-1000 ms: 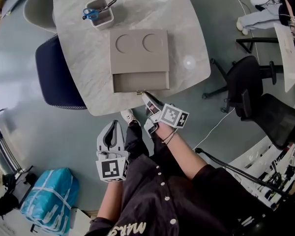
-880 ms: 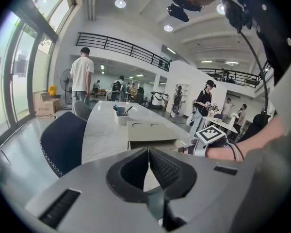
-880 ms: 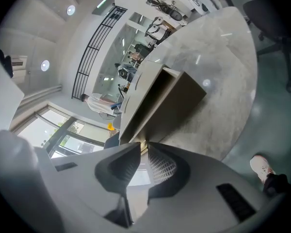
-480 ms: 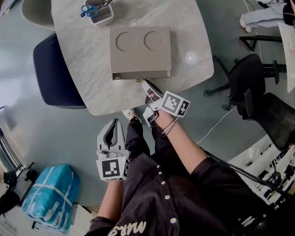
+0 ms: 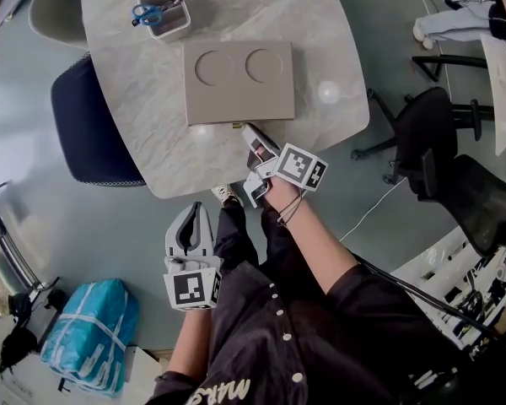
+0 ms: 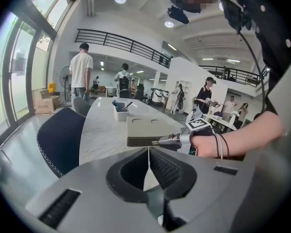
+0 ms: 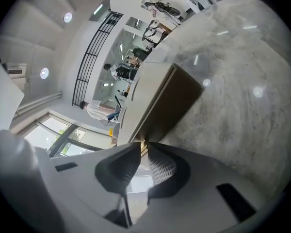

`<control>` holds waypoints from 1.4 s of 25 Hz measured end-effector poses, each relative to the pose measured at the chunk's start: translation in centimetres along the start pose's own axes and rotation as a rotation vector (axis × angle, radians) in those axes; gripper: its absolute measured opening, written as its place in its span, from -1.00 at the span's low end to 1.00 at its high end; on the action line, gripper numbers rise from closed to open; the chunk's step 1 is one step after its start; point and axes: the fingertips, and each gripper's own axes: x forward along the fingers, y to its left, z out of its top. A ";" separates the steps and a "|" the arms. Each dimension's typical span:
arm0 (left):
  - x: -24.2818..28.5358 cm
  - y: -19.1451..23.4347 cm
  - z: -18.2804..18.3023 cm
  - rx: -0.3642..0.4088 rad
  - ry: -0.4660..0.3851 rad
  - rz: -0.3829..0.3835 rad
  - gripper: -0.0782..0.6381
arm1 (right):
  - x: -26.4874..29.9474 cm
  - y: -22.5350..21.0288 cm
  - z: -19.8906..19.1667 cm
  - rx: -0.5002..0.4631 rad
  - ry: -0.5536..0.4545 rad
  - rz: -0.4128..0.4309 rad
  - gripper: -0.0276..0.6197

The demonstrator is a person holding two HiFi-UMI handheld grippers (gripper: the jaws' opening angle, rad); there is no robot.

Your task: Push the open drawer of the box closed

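The flat beige box with two round recesses in its lid lies on the marble table. Its drawer front is flush with the box's near side. My right gripper is shut, its tips pressed against that drawer front beside a small brass knob. In the right gripper view the box fills the space just ahead of the right gripper. My left gripper hangs shut and empty below the table edge, over my lap. In the left gripper view, the shut left gripper faces the box.
A square cup with blue scissors stands at the table's far left. A dark blue chair sits at the table's left side, black office chairs to the right. A blue bag lies on the floor. People stand in the background.
The drawer has slid fully into the box as my right gripper moved forward against its front. The left gripper has stayed where it was.
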 end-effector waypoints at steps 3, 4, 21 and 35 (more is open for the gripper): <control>0.0 0.1 -0.2 -0.005 0.003 0.000 -0.73 | 0.3 0.1 0.3 0.006 -0.005 0.000 -0.79; 0.0 0.1 -0.3 -0.007 0.004 0.000 -0.73 | 0.4 0.1 0.4 0.009 -0.004 0.001 -0.79; -0.6 0.1 1.0 -0.003 -0.035 0.006 -0.73 | -0.6 -0.2 -0.4 0.039 0.027 -0.070 -0.73; -2.0 -1.4 10.4 0.078 -0.209 -0.023 -0.73 | -7.3 12.8 6.7 -0.434 0.010 0.019 -0.91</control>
